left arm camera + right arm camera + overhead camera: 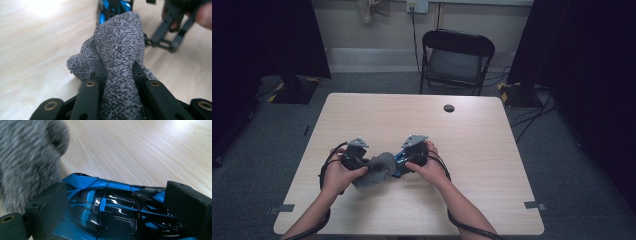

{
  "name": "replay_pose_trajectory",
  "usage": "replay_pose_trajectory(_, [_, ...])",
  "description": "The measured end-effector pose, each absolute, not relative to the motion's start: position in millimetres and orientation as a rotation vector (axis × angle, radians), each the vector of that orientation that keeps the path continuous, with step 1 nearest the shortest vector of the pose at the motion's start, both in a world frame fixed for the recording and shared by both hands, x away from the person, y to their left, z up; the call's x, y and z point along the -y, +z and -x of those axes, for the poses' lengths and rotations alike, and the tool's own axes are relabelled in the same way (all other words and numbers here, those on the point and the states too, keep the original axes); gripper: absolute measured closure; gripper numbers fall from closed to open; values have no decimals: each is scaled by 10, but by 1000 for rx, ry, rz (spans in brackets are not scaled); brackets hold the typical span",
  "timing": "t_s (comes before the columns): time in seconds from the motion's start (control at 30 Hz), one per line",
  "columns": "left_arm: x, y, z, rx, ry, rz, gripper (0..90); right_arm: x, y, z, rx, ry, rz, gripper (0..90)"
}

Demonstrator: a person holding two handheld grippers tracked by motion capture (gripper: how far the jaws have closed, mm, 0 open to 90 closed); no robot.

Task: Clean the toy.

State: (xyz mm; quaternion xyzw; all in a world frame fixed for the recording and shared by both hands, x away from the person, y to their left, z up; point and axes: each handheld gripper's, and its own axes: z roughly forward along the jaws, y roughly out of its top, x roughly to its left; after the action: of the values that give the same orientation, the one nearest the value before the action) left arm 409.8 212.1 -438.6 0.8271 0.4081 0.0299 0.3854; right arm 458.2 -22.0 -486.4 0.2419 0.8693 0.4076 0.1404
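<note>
- Two tools at work near the front middle of the table, one in each hand, with a grey terry cloth and a glossy blue-and-black toy car between them.
- Left tool: jaws clamped tight on a bunched fold of the cloth, fabric squeezed up between the black fingers and draping forward over the car's near end.
- Right tool: jaws part-way open, closed against the sides of the car, one pad at each flank; body pinned between them, apparently tipped up off the table rather than flat on its wheels.
- Cloth touching the car, seen blurred at the upper left of the right gripper view.
- Step in hand, by the look of it: wiping the car, cloth pressed to one end while the other tool steadies it.
- Next move calls for: dragging the cloth along the bodywork with light pressure, keeping the fold from slipping out of the clamp.
- Also needed: firm hold on the car, perhaps a slight roll of the right wrist to present an unwiped panel.
- Risk, as a judgement: smooth shell sliding between the pads if the cloth pushes too hard.
</note>
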Motion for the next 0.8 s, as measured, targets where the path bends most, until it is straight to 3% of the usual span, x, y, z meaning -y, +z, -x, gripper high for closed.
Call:
replay_pose_trajectory(0.1, [-2163,-4359,-4166,-1062,78,-2080,742,240,-4858,-4572,-2512,1177,-686,65])
replay_pose_trajectory(0.2, [-2237,-4318,-4235,-1085,95,-2051,741,248,-4790,-4536,-2506,1151,-662,140])
replay_pose_trajectory(0.8, [-2096,-4339,-4770,-1148,168,-2009,732,382,-4791,-4458,-2522,1124,-738,140])
